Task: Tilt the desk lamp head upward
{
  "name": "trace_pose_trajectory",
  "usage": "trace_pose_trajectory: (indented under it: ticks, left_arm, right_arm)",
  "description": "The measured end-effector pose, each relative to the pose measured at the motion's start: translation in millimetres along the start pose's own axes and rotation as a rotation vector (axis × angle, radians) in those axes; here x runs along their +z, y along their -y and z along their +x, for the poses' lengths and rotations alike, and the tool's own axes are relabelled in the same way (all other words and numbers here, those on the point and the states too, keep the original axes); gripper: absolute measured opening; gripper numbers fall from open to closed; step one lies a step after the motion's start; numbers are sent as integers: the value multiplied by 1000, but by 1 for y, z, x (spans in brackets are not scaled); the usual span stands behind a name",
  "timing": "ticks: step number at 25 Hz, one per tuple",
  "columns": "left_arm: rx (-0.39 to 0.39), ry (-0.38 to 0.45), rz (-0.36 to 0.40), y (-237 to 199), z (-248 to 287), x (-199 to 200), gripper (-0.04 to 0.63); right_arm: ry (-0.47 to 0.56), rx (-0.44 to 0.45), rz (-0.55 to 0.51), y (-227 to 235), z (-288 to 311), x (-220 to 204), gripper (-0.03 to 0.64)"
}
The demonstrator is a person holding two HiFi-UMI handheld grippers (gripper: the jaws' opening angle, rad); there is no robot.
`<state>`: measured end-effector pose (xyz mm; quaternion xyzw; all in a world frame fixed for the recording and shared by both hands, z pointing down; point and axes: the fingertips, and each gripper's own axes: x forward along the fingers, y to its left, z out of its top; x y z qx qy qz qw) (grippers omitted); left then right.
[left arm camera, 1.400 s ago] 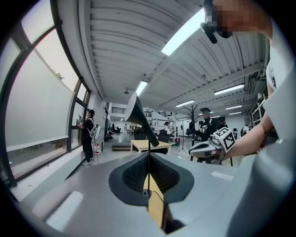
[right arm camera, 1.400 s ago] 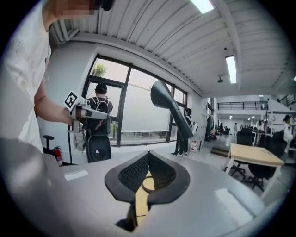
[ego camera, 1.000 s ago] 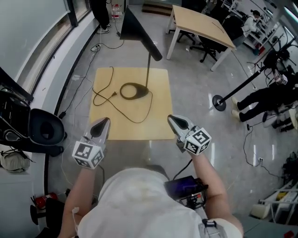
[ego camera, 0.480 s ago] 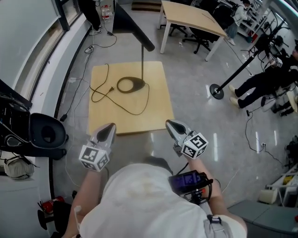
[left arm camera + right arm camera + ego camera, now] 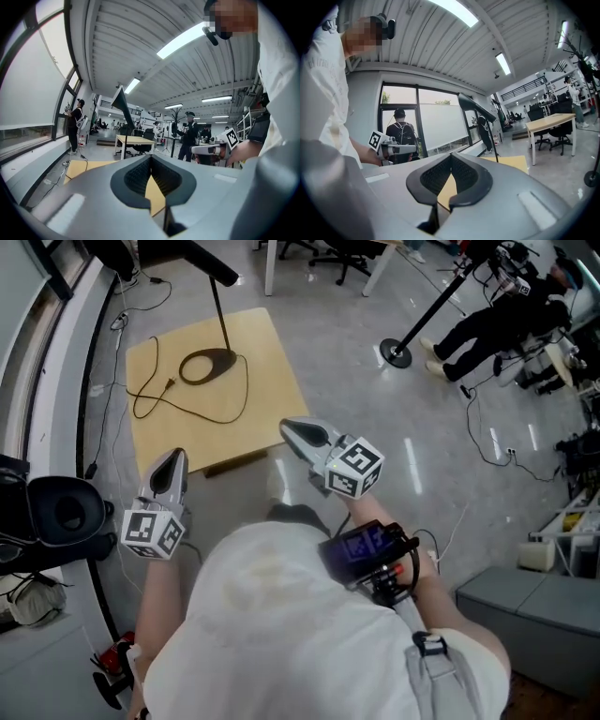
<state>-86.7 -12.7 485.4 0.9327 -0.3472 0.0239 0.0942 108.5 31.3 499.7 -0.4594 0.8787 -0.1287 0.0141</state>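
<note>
While left tool [image 5: 176, 456] and right tool [image 5: 287, 426] sit pressed together, lamp [image 5: 216, 266] on wooden table [image 5: 272, 381]

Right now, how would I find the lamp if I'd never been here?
Look for the low wooden table on the grey floor. The desk lamp stands near its far edge: a thin dark pole on an oval base, the only upright thing there.

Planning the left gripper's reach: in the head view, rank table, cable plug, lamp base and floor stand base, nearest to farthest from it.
1. Table, right ahead of the left gripper.
2. Cable plug, left on the table.
3. Lamp base, beyond the plug.
4. Floor stand base, far right.
</note>
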Motion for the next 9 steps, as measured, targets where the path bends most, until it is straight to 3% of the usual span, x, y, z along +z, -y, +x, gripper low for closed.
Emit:
trace_pose_trajectory:
  ticks: [9]
  left_arm:
    - [-5, -8, 12, -3, 5, -2, 2]
  right_arm:
    - [20, -2, 9, 1, 5, 3, 12]
